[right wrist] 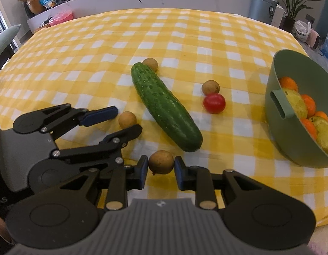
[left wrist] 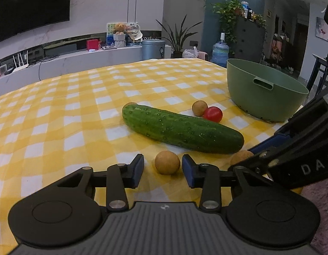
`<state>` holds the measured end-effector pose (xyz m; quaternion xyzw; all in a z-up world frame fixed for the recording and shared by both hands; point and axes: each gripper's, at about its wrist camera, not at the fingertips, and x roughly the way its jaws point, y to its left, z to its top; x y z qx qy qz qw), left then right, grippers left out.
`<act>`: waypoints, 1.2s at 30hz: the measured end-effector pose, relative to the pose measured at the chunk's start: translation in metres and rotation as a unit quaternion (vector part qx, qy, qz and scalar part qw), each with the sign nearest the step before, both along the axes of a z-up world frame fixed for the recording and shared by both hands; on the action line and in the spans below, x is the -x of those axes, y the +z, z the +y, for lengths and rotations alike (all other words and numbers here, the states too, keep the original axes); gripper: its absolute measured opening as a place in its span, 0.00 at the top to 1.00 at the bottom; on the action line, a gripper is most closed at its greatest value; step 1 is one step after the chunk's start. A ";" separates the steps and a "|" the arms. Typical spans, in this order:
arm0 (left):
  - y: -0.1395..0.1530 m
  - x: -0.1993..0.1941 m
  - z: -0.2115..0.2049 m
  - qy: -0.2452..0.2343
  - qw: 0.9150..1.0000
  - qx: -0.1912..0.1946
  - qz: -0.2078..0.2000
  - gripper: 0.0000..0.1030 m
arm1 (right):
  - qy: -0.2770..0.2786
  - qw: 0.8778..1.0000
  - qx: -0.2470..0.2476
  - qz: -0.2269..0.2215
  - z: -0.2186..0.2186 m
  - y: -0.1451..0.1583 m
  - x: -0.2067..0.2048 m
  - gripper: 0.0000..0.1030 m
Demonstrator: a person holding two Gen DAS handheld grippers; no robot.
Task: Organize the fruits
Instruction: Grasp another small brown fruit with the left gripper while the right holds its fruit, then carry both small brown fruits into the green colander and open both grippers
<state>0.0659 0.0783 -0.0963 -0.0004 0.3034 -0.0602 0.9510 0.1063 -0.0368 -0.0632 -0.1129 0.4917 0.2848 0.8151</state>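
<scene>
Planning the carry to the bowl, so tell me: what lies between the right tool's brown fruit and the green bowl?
In the right wrist view, only bare checked cloth separates the brown fruit in the right tool from the green bowl. The cucumber ends just beyond that line.

**Checked table and the produce resting on it**

A table covered with a yellow-and-white checked cloth (right wrist: 185,27) fills most of the right wrist view. A long, bumpy dark green cucumber (right wrist: 165,106) lies diagonally across the centre of the frame. A small round tan-brown fruit (right wrist: 150,64) touches its upper end. Right of centre, another small tan-brown fruit (right wrist: 210,87) sits against a round red tomato (right wrist: 214,103) just below it. Two more tan-brown fruits rest on the cloth: one left of the cucumber (right wrist: 127,119), one at lower centre (right wrist: 161,162). At the right edge stands a sage-green plastic bowl with a slotted handle (right wrist: 278,106).
</scene>
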 end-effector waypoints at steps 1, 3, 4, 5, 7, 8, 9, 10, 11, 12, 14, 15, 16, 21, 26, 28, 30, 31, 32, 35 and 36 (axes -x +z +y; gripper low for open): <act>-0.001 0.000 0.000 0.000 1.000 -0.001 -0.001 0.57 | 0.000 1.000 0.000 0.001 -0.001 0.000 0.000 0.77; -0.002 0.000 -0.001 0.002 1.000 -0.002 -0.005 0.58 | -0.002 1.000 0.001 0.001 -0.001 -0.001 -0.001 0.77; -0.002 0.000 0.000 0.003 1.000 -0.002 -0.005 0.60 | -0.003 1.000 0.000 0.001 -0.001 -0.001 -0.001 0.77; -0.003 0.000 0.000 0.005 1.000 -0.003 -0.006 0.60 | -0.002 1.000 0.000 0.002 -0.001 -0.001 -0.001 0.77; -0.003 0.001 0.001 0.011 1.000 -0.005 -0.007 0.65 | -0.001 1.000 0.000 0.002 0.000 -0.001 -0.001 0.77; -0.003 0.001 0.001 0.016 1.000 -0.005 -0.008 0.66 | -0.001 1.000 0.000 0.003 0.000 -0.001 -0.001 0.77; -0.003 0.001 0.001 0.019 1.000 -0.005 -0.009 0.69 | -0.002 1.000 0.000 0.003 0.000 -0.002 -0.001 0.77; -0.003 0.002 0.001 0.020 1.000 -0.007 -0.009 0.72 | -0.002 1.000 -0.001 0.004 0.001 -0.002 -0.002 0.77; -0.003 0.003 0.001 0.020 1.000 -0.008 -0.009 0.73 | -0.001 1.000 -0.001 0.006 0.001 -0.003 -0.002 0.77; -0.003 0.004 0.002 0.020 1.000 -0.007 -0.009 0.73 | -0.001 1.000 -0.001 0.008 0.001 -0.004 -0.002 0.77; -0.002 0.004 0.003 0.024 1.000 0.000 -0.009 0.73 | -0.001 1.000 0.002 0.012 0.002 -0.006 -0.003 0.77; -0.001 0.005 0.004 0.027 1.000 0.005 -0.009 0.73 | -0.002 1.000 0.002 0.013 0.002 -0.007 -0.003 0.77; 0.000 0.006 0.005 0.029 0.999 0.009 -0.009 0.73 | -0.002 1.000 0.002 0.014 0.003 -0.007 -0.004 0.77; 0.012 0.011 0.008 0.040 0.999 0.011 -0.015 0.73 | -0.002 1.000 -0.014 0.017 0.001 -0.006 -0.004 0.77; 0.025 0.014 0.007 0.060 0.998 0.002 -0.015 0.73 | -0.006 0.999 -0.037 0.022 -0.001 -0.003 -0.006 0.78; 0.031 0.016 0.008 0.067 0.998 0.006 -0.019 0.73 | -0.011 0.998 -0.055 0.027 -0.004 0.000 -0.007 0.77; 0.036 0.019 0.009 0.074 0.997 0.010 -0.023 0.73 | -0.018 0.997 -0.076 0.026 -0.009 0.004 -0.007 0.77; 0.039 0.020 0.010 0.078 0.997 0.013 -0.024 0.73 | -0.020 0.996 -0.086 0.027 -0.011 0.006 -0.007 0.77; 0.041 0.021 0.011 0.082 0.996 0.016 -0.024 0.73 | -0.023 0.994 -0.101 0.029 -0.014 0.008 -0.007 0.77; 0.051 0.022 0.015 0.098 0.994 0.033 -0.023 0.72 | -0.030 0.989 -0.143 0.034 -0.023 0.014 -0.008 0.77; 0.053 0.022 0.016 0.109 0.993 0.042 -0.022 0.72 | -0.037 0.986 -0.157 0.032 -0.026 0.017 -0.008 0.77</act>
